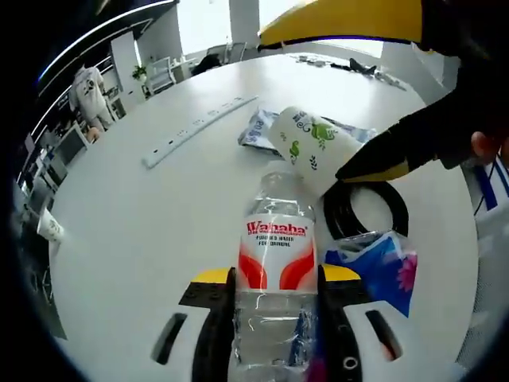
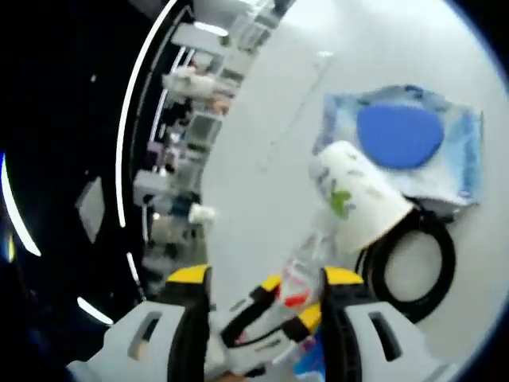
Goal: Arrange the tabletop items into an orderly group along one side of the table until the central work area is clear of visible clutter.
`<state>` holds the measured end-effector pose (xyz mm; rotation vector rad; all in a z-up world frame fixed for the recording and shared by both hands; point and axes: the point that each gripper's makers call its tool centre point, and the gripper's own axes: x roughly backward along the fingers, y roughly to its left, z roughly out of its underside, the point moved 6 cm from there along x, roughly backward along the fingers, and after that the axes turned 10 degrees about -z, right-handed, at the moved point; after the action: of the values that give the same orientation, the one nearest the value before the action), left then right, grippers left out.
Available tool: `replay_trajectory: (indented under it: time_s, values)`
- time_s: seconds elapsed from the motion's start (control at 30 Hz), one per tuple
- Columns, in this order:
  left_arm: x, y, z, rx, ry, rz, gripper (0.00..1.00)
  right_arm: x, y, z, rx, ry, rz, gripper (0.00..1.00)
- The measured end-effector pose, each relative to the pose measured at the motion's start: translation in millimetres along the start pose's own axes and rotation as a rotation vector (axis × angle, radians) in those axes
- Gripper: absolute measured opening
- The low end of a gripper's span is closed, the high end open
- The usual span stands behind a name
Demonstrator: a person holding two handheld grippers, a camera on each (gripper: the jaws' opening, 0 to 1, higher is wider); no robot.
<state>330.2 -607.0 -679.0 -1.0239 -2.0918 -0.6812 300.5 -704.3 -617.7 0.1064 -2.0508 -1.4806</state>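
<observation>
**Wahaha bottle held between my left jaws on the white table**

On the broad white table [image 1: 143, 231], my left gripper [image 1: 277, 278] is closed around a clear water bottle [image 1: 276, 263]; its red-and-white label reads "Wahaha" above "purified water for drinking". The bottle lies along the jaws, cap end pointing away from me. Beyond it a long white power strip [image 1: 199, 131] lies well apart to the left. Just past the cap, a white paper cup [image 1: 312, 147] printed with green leaves rests tilted on its side, beside a coiled black cable [image 1: 366, 208] and a blue-patterned packet [image 1: 386, 267]. A second blue packet [image 2: 406, 151] lies behind the cup. My right gripper [image 2: 266, 298] hangs above the bottle with its yellow-tipped jaws apart, gripping nothing; the cup lies just ahead of them, the cable to its right.
</observation>
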Motion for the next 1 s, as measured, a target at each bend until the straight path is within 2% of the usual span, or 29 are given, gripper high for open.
replay_trajectory:
  time_s: [0.23, 0.33, 0.43, 0.6, 0.7, 0.93, 1.0]
  values:
    - [-0.3, 0.1, -0.5, 0.001, 0.004, 0.011, 0.39, -5.5, -0.3, 0.5, -0.038, -0.023, 0.02, 0.52]
    - [-0.5, 0.1, -0.5, 0.001, 0.002, 0.009, 0.39, -11.1, -4.1, -2.1, -0.06, -0.043, 0.054, 0.52]
    - [-0.4, -0.7, 0.1, 0.01, 0.004, 0.017, 0.39, -16.4, -0.7, -1.2, -0.099, -0.044, 0.042, 0.51]
    - [-0.7, -0.5, 0.3, 0.01, 0.003, 0.022, 0.39, -19.7, -6.0, -1.1, -0.077, -0.065, 0.101, 0.52]
    - [-0.8, -0.8, 0.2, 0.007, 0.001, 0.021, 0.39, -19.1, -10.5, -0.3, -0.06, -0.057, 0.12, 0.52]
    - [-0.7, -2.5, 0.1, -0.018, -0.001, 0.022, 0.39, -30.3, -19.7, 4.2, -0.125, -0.049, 0.165, 0.48]
    - [-0.8, -3.0, 0.2, -0.029, -0.002, 0.023, 0.39, -32.6, -21.6, 6.7, -0.12, -0.043, 0.183, 0.48]
